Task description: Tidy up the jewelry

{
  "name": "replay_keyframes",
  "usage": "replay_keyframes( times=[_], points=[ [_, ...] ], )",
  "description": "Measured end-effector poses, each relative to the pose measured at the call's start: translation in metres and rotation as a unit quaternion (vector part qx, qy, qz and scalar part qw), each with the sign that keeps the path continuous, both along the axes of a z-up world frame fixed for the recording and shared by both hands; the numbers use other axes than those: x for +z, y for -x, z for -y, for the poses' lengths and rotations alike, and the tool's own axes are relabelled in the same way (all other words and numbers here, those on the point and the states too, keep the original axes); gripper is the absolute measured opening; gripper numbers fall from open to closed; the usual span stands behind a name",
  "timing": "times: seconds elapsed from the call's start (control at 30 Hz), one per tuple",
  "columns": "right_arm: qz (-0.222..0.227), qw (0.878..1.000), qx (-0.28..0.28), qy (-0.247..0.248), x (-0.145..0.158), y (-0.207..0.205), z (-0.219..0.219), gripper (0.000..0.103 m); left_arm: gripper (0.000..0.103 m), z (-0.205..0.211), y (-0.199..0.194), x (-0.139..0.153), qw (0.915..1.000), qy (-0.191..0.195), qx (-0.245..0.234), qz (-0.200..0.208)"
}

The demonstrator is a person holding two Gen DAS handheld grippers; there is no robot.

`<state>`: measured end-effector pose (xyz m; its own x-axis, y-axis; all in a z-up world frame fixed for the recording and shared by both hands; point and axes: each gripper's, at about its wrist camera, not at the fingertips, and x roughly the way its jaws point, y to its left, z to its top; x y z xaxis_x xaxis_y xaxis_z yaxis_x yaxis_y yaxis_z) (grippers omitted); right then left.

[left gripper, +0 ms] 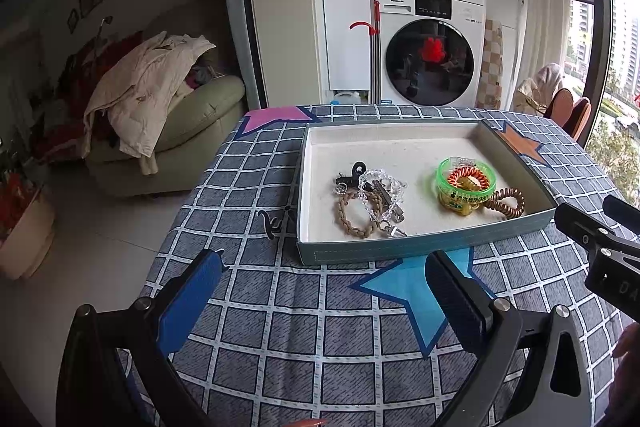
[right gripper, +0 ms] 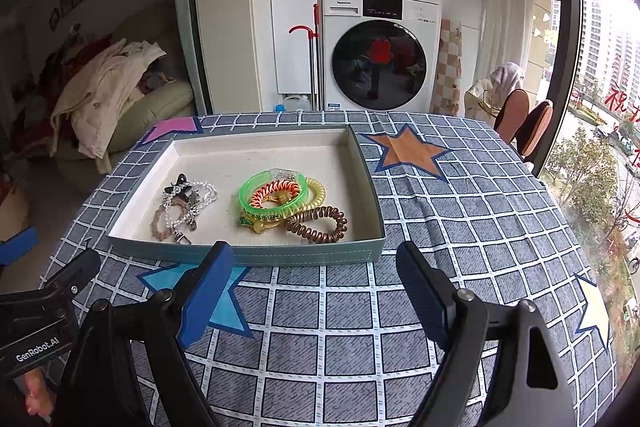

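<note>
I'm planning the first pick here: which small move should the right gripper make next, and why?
Probably ease the right gripper forward over the tray's near wall toward the brown coil hair tie. Both grippers are open and empty, short of the tray, and that tie lies nearest, at the edge of the pile around the green bangle.

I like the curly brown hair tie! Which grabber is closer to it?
The right gripper, I think. It hovers open before the tray's near wall, almost in line with the brown coil hair tie. The left gripper, also open, sits further left, nearer the chain pile.
</note>
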<state>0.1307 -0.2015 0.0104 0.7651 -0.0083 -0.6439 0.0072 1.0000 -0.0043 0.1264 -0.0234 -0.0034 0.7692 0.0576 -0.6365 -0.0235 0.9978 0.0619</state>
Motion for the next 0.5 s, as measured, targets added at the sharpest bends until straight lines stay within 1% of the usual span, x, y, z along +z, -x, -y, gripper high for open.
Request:
replay_keyframes(
  times=[0.5],
  points=[
    [0.000,1.000,0.001,0.001,0.0009,-0.0005,-0.0003,0.086,0.103,-0.0021,-0.0003,0.0005,1.0000,0.000,0.003,-0.001]
  ],
)
